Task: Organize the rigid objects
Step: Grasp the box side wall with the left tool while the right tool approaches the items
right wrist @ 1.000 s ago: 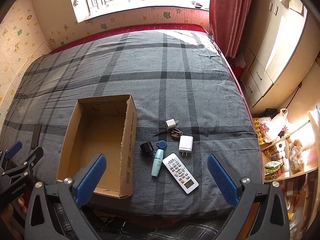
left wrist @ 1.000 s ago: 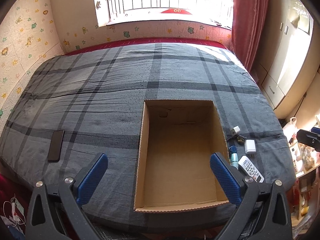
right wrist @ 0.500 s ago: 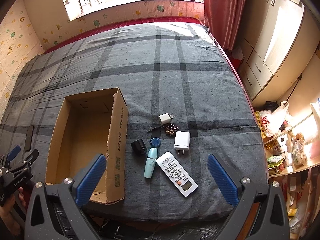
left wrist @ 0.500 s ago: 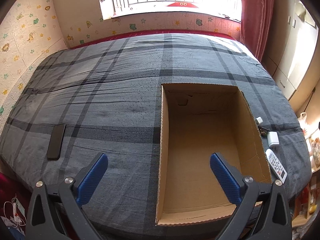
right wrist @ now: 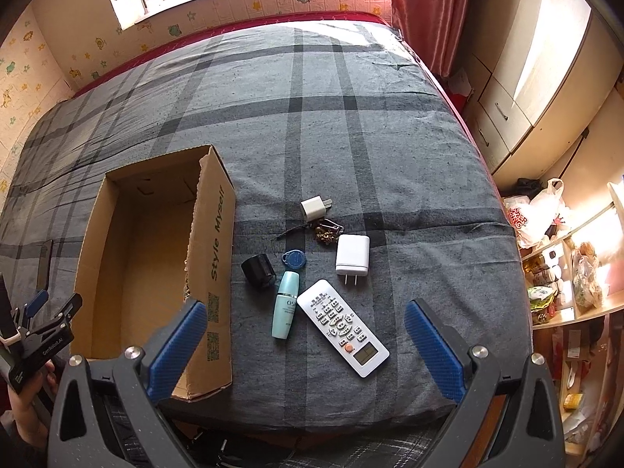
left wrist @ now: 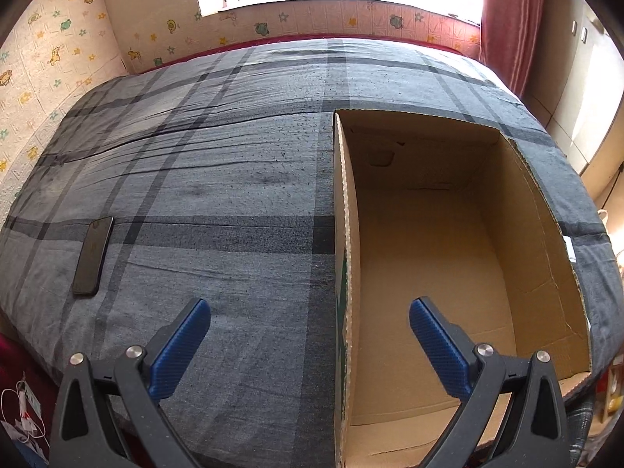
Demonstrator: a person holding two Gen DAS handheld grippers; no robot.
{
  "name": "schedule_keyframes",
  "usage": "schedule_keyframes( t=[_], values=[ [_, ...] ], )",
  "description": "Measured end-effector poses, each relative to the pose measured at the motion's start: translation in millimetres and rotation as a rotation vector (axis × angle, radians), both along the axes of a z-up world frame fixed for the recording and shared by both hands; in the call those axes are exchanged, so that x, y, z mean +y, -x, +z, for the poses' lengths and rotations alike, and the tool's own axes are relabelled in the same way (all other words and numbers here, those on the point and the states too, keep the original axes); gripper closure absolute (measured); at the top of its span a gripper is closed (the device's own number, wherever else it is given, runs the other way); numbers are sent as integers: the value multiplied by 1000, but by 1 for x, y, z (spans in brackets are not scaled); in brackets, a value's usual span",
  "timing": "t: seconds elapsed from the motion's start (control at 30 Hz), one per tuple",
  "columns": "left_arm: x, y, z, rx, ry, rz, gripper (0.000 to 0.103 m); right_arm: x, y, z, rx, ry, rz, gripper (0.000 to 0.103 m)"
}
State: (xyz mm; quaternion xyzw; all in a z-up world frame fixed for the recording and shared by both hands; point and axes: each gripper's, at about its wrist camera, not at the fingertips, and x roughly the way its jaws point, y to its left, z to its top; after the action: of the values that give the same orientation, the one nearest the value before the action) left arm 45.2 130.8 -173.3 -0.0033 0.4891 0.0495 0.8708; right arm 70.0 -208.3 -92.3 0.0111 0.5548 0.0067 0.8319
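Observation:
An open, empty cardboard box [right wrist: 212,234] [left wrist: 538,210] lies on the grey plaid bed. Right of it sit a white remote [right wrist: 342,327], a pale teal bottle [right wrist: 285,304], a black cap [right wrist: 257,271], a blue key fob [right wrist: 293,259], a large white charger [right wrist: 352,255], a small white plug [right wrist: 313,210] and a bunch of keys [right wrist: 325,232]. My right gripper [right wrist: 306,329] hovers open above the remote and bottle. My left gripper [left wrist: 310,329] is open over the box's left wall [left wrist: 345,273], holding nothing. A black phone [left wrist: 93,255] lies far left.
The left gripper [right wrist: 43,325] and a hand [right wrist: 23,397] show at the right wrist view's lower left. Cabinets [right wrist: 518,89], a red curtain [right wrist: 425,11] and cluttered shelves [right wrist: 565,273] stand right of the bed. Window and patterned wall lie beyond.
Both grippers have moved closer to the bed. The left view has shifted left, so the box now fills its right side and the small items are hidden behind it. Both stay open.

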Motion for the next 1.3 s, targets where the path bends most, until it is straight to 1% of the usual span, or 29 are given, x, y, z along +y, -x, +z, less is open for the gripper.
schedule_keyframes(
  t=[0.07,0.13,0.17,0.27,0.33,0.37,0.43,0.47,0.53,0.57,0.63,0.9,1.0,1.1,1.17,1.3],
  values=[
    [2,-2,-5,-1,19,0,2,0,0,-4,-3,2,-3,0],
    [4,-4,-10,10,40,4,9,0,0,-8,2,9,-5,0],
    [4,-4,-13,15,43,5,12,0,0,-10,7,11,-6,0],
    [2,-6,-21,28,17,9,20,-2,0,-14,8,6,-12,0],
    [1,-7,-25,33,29,1,37,-3,0,-16,10,5,-19,0],
    [0,-7,-26,39,36,-3,41,-4,0,-18,13,5,-22,0],
    [-2,-8,-30,47,44,-21,56,-5,0,-20,19,8,-27,0],
    [-4,-8,-31,48,52,-35,61,-6,0,-21,22,10,-28,0],
    [-8,-9,-34,51,74,-65,85,-8,-1,-23,25,11,-34,0],
    [-11,-8,-34,48,77,-79,90,-9,-1,-24,27,10,-38,0],
    [-17,-8,-34,39,47,-81,90,-11,-1,-25,26,4,-45,0],
    [-17,-8,-35,43,34,-76,90,-17,0,-26,12,4,-51,0],
    [-18,-8,-35,47,29,-71,90,-21,0,-28,-7,3,-53,0],
    [-18,-9,-34,51,34,-65,90,-24,0,-34,-17,29,-44,0],
    [-19,-9,-34,50,30,-62,90,-26,0,-38,-42,55,-31,0],
    [-20,-8,-35,47,20,-57,90,-23,0,-49,-113,154,50,0]
  ],
)
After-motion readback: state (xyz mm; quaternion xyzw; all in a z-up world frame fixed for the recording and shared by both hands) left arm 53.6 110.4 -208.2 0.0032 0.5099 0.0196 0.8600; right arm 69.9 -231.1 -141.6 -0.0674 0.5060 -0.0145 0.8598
